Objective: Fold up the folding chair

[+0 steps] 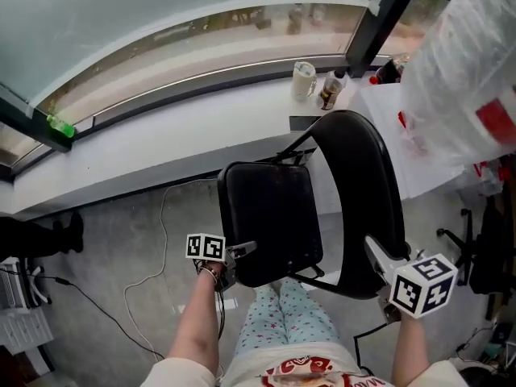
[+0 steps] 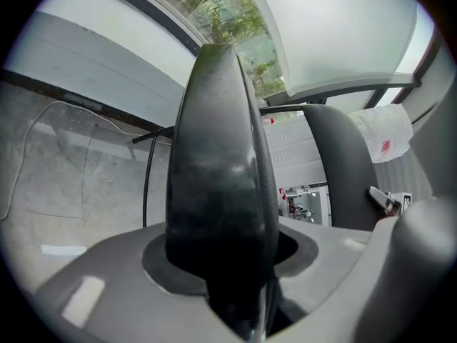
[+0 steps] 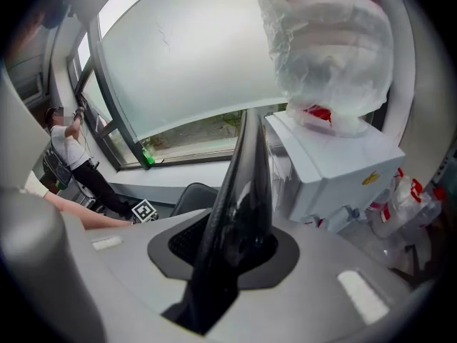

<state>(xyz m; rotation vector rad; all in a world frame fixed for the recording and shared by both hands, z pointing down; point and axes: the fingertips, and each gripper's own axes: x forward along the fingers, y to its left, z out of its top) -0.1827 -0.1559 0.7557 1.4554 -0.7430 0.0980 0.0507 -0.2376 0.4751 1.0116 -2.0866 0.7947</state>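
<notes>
Nearest us, the left gripper (image 1: 240,254) is clamped on the near-left edge of the black padded seat (image 1: 270,212), and the right gripper (image 1: 377,258) bites the black curved backrest (image 1: 364,184). The folding chair stands at the person's knees. Best to bring seat and backrest together evenly, with both grips firm. Beyond lie a grey concrete floor (image 1: 113,240) and a white window ledge (image 1: 185,127) with a pale cup (image 1: 304,79).

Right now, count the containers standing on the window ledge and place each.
3. A pale cup stands left of the window post, a small brown bottle beside the cup, and a dark red-capped bottle past the post, against the plastic bag, which may hide more.
</notes>
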